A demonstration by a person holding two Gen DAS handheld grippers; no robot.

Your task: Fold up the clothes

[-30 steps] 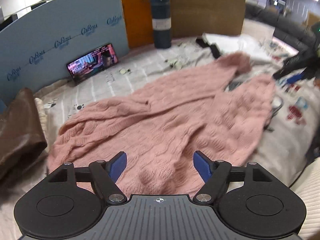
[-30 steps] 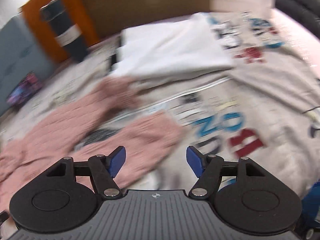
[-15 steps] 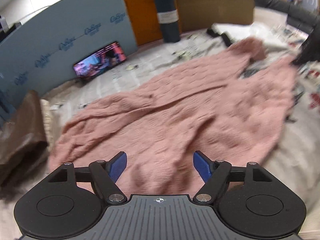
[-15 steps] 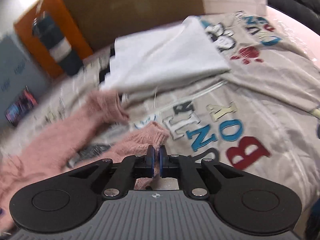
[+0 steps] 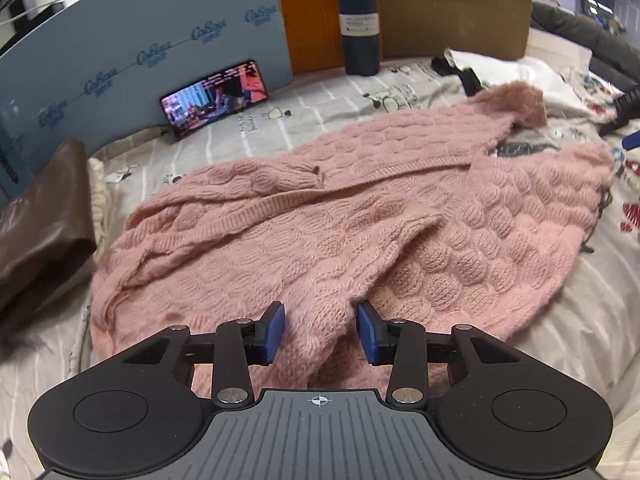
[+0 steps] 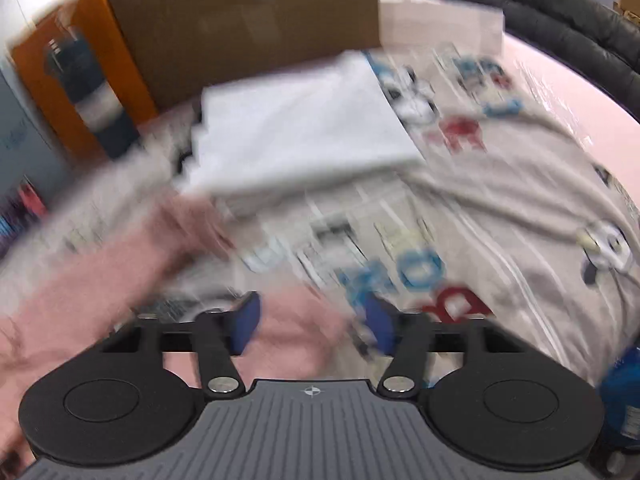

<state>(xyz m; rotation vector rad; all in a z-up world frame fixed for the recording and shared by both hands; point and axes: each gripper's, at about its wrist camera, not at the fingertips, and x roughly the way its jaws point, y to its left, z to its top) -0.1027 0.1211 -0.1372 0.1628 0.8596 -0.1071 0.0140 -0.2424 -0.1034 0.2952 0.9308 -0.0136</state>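
Pink bubble-knit sweater (image 5: pixel 360 216) — rumpled, fuzzy, right view blurred, seemingly folded white cloth (image 6: pixel 296 132)

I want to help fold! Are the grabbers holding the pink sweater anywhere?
No. Both the left gripper and right gripper are open around folds of the pink sweater, not clamped.

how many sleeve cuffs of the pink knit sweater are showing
2: on the pink cable-knit sweater, one ribbed cuff lies folded across its upper middle, and a fuzzy one rests at the far end near the folded white garment.
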